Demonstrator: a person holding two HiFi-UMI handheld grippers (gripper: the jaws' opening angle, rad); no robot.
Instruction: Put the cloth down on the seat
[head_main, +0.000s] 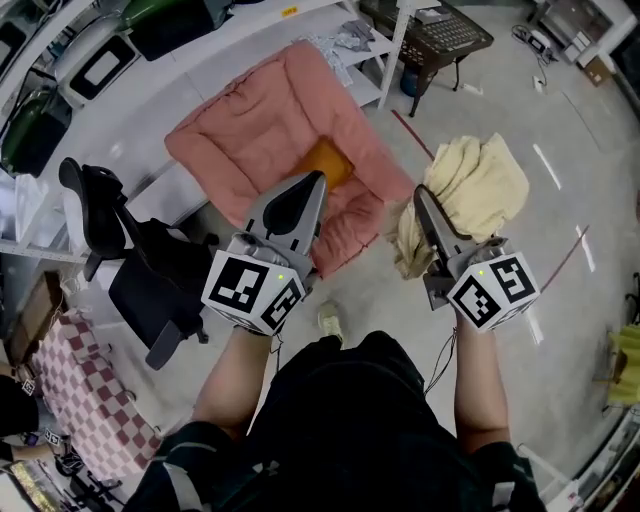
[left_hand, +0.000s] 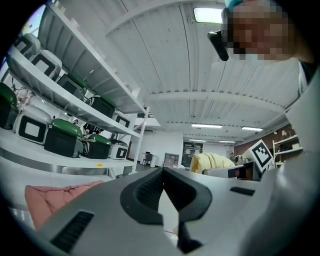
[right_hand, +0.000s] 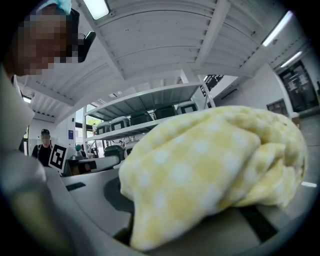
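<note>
Yellow-and-white checked cloth (head_main: 480, 185), bunched into a loose wad and pinched in the right hand-held gripper (head_main: 420, 200). Jaws part-way closed with fabric clamped between them, soft folds spilling over both jaws and filling most of the right gripper view. Held up off the grey floor (head_main: 560, 120), just to the right of the seat (head_main: 250, 140) in the head view and not on it, one tail of fabric hanging down close to the cushion's near corner. Pink and quilted, that seat, low and square, lying ahead of both forearms with an orange patch (head_main: 328, 160) near its middle. Left hand-held gripper (head_main: 318, 180) empty, jaws brought together to a point with the tips meeting and nothing between the pads, pointing roughly level over the cushion's near edge beside the orange patch. Both grippers side by side, well apart from each other, the marker cubes facing up toward the head camera. Black office chair (head_main: 140, 270) off to the left, beside white shelves (left_hand: 75, 105) loaded with green-and-white cases (left_hand: 62, 137). A pale shoe (head_main: 330, 322) on the floor between the two forearms.
</note>
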